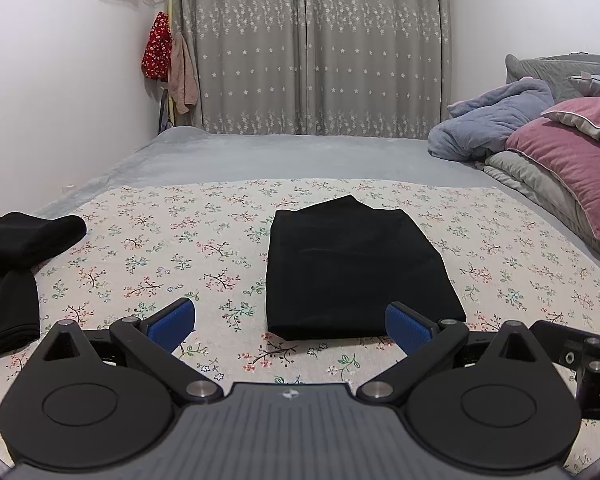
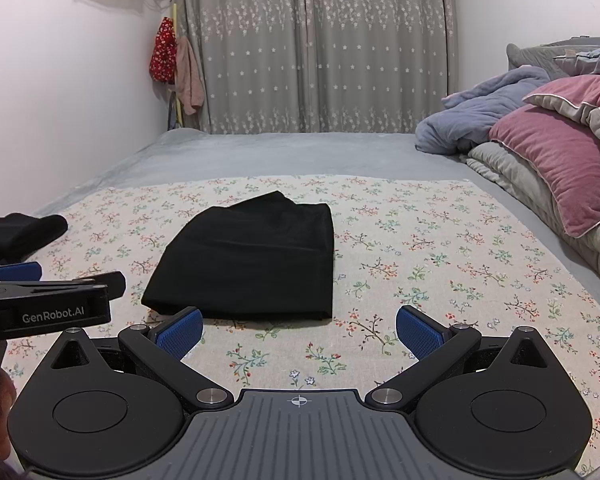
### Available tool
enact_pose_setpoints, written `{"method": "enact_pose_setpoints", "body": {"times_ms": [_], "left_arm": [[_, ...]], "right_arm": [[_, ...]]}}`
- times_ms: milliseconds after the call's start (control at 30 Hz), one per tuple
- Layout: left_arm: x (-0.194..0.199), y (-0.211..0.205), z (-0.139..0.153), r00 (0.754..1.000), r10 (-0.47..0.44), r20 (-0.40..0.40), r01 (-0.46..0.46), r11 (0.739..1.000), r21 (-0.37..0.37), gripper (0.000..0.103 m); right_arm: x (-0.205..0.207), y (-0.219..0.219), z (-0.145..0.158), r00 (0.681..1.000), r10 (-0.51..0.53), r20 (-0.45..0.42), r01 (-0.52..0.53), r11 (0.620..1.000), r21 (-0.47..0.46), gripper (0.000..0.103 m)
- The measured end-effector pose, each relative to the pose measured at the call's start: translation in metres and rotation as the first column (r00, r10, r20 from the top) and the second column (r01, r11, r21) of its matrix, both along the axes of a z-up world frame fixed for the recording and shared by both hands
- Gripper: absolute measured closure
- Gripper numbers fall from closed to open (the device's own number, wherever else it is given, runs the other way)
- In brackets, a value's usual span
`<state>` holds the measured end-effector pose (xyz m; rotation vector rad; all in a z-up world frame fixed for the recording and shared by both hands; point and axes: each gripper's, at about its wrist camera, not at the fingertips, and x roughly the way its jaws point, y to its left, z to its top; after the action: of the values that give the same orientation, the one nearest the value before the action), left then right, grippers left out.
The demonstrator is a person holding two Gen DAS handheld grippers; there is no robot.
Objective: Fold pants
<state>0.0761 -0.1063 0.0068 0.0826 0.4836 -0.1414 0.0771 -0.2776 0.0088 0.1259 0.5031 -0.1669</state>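
1. Your left gripper point(image 1: 290, 326) has its jaws spread wide with nothing between them; its blue pads point(image 1: 171, 326) hover above the floral cloth point(image 1: 148, 264), just short of the near edge of the pants.
2. Your right gripper point(image 2: 299, 332) is likewise wide apart and empty, its right pad point(image 2: 419, 332) over bare cloth and its left one at the pants' near edge.
3. The black pants point(image 1: 348, 264) lie folded into a compact rectangle, flat on the floral cloth, ahead of both grippers; in the right wrist view they sit left of centre point(image 2: 252, 264).
4. At the far left, other dark clothing point(image 1: 16, 264) lies on the same cloth, well apart from the pants.
5. To your right, a pink pillow point(image 1: 572, 168) and a blue blanket point(image 1: 496, 124) are piled on the bed; grey starred curtains point(image 1: 312, 48) hang behind.
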Motion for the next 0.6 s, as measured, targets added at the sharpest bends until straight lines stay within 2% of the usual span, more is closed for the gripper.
{"method": "enact_pose_setpoints", "body": {"times_ms": [600], "left_arm": [[-0.0027, -0.0035, -0.0017, 1.0, -0.017, 0.009, 0.017, 1.0, 0.012, 0.008]], "right_arm": [[0.0006, 0.0009, -0.0005, 1.0, 0.005, -0.003, -0.005, 1.0, -0.002, 0.0]]}}
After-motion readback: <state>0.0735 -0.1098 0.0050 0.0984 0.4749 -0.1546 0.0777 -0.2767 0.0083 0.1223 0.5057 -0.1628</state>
